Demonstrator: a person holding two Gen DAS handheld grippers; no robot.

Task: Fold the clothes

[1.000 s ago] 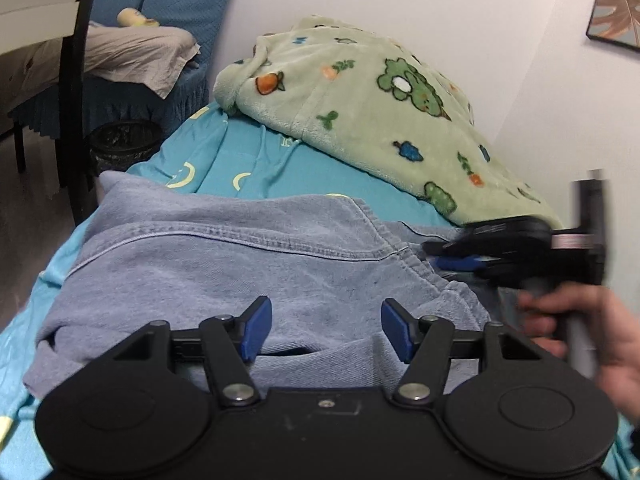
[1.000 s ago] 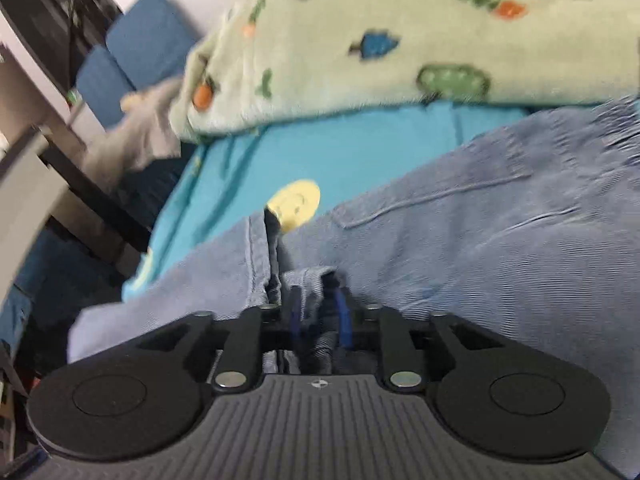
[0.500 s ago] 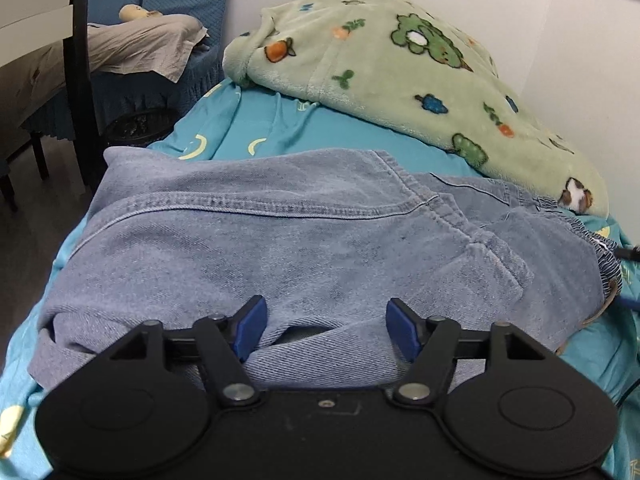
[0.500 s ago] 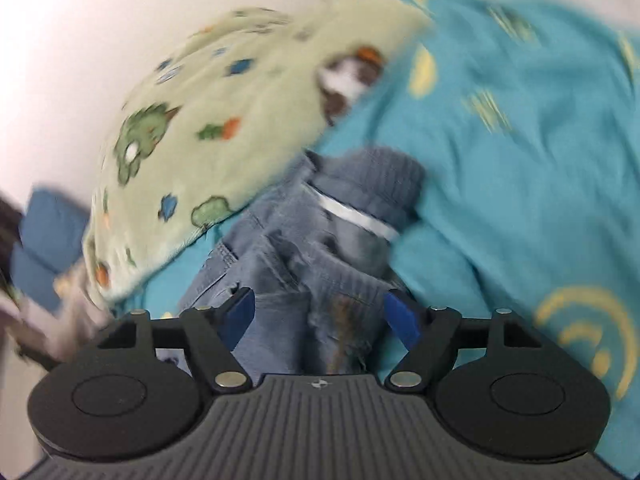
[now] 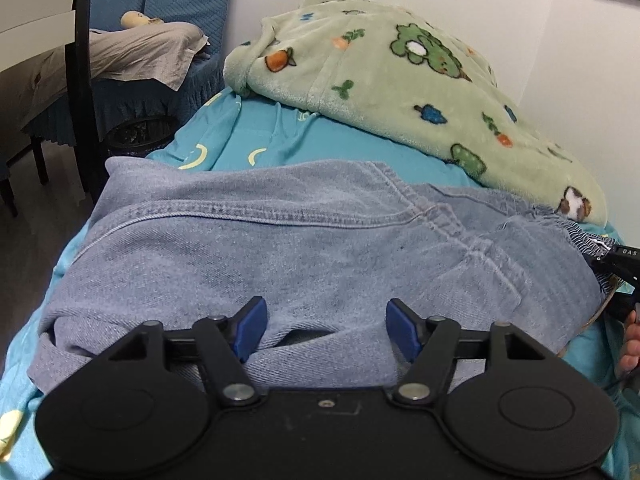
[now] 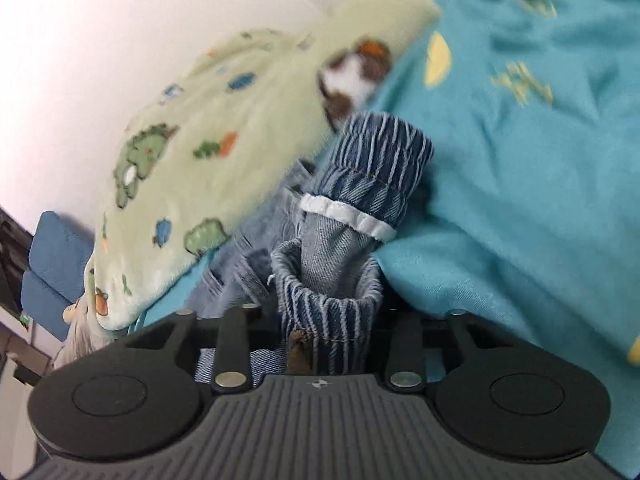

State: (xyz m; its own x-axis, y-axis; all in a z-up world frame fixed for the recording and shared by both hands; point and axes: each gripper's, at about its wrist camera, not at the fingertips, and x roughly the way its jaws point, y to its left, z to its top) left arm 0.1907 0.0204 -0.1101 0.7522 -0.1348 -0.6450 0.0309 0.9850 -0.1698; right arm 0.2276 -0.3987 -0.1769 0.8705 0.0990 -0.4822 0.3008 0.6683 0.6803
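A pair of light blue jeans (image 5: 304,248) lies folded across the turquoise bed sheet (image 5: 276,140). My left gripper (image 5: 325,326) is open and empty, its blue pads just above the near folded edge of the denim. In the right wrist view my right gripper (image 6: 326,330) is shut on the jeans' elastic waistband (image 6: 332,312) at the right end of the garment; its fingertips are hidden by the bunched fabric. The right gripper's edge also shows in the left wrist view (image 5: 618,268) at the waistband.
A green fleece blanket (image 5: 400,92) with cartoon prints lies along the wall behind the jeans, also in the right wrist view (image 6: 192,152). A blue-covered chair (image 5: 160,40) with a beige cloth and a dark chair frame (image 5: 82,92) stand left of the bed.
My right gripper let go of the jeans' middle, swung to the waistband end with jaws open, and has now shut on the waistband. My left gripper stayed open over the near fold.
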